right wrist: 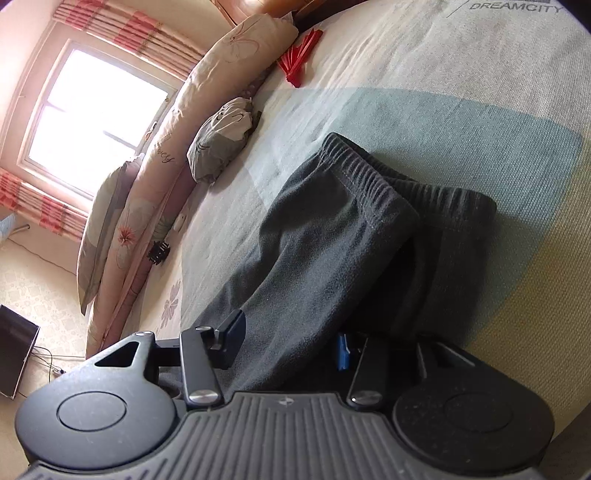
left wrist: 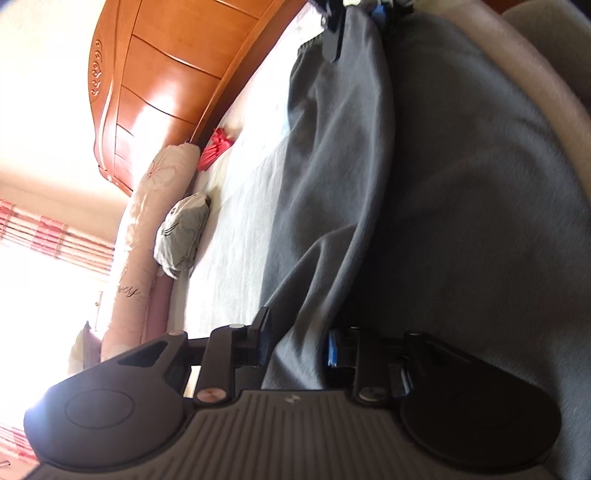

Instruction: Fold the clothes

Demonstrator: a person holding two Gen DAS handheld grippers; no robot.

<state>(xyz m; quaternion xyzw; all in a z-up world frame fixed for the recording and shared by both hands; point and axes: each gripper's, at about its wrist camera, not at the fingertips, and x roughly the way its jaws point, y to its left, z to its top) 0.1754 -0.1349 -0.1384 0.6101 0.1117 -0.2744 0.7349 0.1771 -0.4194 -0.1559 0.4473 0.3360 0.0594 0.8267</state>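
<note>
Bed (right wrist: 406, 66): grey trousers (right wrist: 314, 236) doubled lengthwise, further folds pending; left tongs (left wrist: 297, 347) and right tongs (right wrist: 291, 343) each pinched the cloth.

Two wrist cameras, each looking forward along its own gripper, low and close over a bed.

The left view is rolled sideways, looking along dark grey trousers (left wrist: 369, 184) toward a wooden headboard (left wrist: 166, 74); the other gripper (left wrist: 334, 33) shows at its top edge. The right view sits just behind the trousers' waistband (right wrist: 354, 166), facing a window (right wrist: 96, 110). Both views share the bed sheet (right wrist: 406, 66), a long floral bolster (left wrist: 140, 229), a grey pillow (left wrist: 181, 229) and a red fan (right wrist: 299, 59).
</note>
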